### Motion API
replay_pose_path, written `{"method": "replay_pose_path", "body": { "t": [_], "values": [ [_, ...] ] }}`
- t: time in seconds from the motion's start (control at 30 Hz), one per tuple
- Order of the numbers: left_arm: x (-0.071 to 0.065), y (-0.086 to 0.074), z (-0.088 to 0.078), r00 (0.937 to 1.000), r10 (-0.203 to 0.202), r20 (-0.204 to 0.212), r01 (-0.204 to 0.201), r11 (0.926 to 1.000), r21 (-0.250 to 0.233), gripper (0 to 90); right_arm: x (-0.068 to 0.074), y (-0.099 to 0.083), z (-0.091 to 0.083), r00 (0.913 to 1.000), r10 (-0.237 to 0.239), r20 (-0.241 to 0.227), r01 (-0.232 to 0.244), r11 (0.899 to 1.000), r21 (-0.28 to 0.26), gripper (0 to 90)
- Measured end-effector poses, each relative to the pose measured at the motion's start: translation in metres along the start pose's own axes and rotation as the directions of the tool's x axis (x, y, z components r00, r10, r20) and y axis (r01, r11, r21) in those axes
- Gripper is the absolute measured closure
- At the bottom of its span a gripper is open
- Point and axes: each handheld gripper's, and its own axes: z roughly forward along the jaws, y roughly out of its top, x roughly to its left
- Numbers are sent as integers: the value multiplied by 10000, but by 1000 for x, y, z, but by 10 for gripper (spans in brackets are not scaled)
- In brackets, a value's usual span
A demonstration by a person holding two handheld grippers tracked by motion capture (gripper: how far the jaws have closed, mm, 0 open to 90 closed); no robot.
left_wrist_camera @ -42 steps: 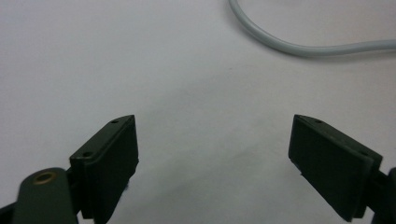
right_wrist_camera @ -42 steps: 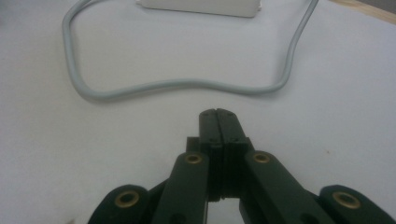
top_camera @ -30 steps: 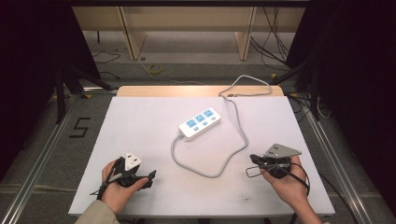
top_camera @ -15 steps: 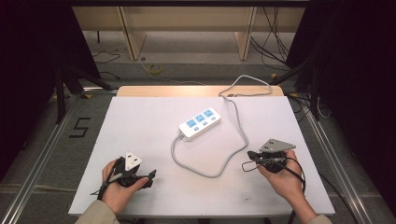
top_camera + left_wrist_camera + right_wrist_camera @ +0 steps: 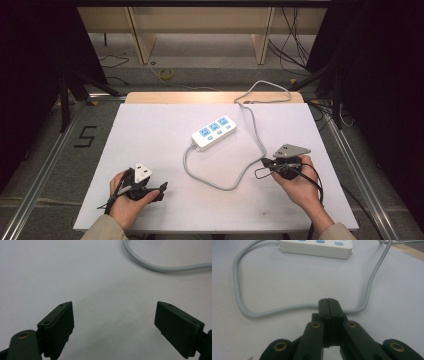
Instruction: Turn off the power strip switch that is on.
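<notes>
A white power strip (image 5: pixel 214 132) with blue sockets lies at the middle of the white table (image 5: pixel 150 130); its near edge runs along the top of the right gripper view (image 5: pixel 317 248). Its grey cable (image 5: pixel 220 185) loops toward me, then runs back past the right gripper and off the far edge. My left gripper (image 5: pixel 161 189) rests low at the front left, open wide (image 5: pixel 113 312) over bare table, with the cable (image 5: pixel 160 266) farther off. My right gripper (image 5: pixel 265 162) is shut (image 5: pixel 329 301) with nothing between its jaws, its tip right at the cable (image 5: pixel 287 308).
A wooden strip (image 5: pixel 150 97) borders the table's far edge. Metal rails (image 5: pixel 45 175) run along both sides on the floor, with a "5" marking (image 5: pixel 85 136) at the left. Loose cables (image 5: pixel 165 74) lie on the floor beyond.
My right gripper has moved a little forward and left, up to the grey cable. The left gripper has stayed put.
</notes>
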Motion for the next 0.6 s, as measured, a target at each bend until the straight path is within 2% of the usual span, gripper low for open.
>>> {"method": "replay_pose_path", "body": {
  "t": [0.6],
  "values": [
    [-1,0,0,10000,-8,-23,8,10000,-16,158,-3,16,12,10000,-90,-8,90,9999,51,900]
  ]
}}
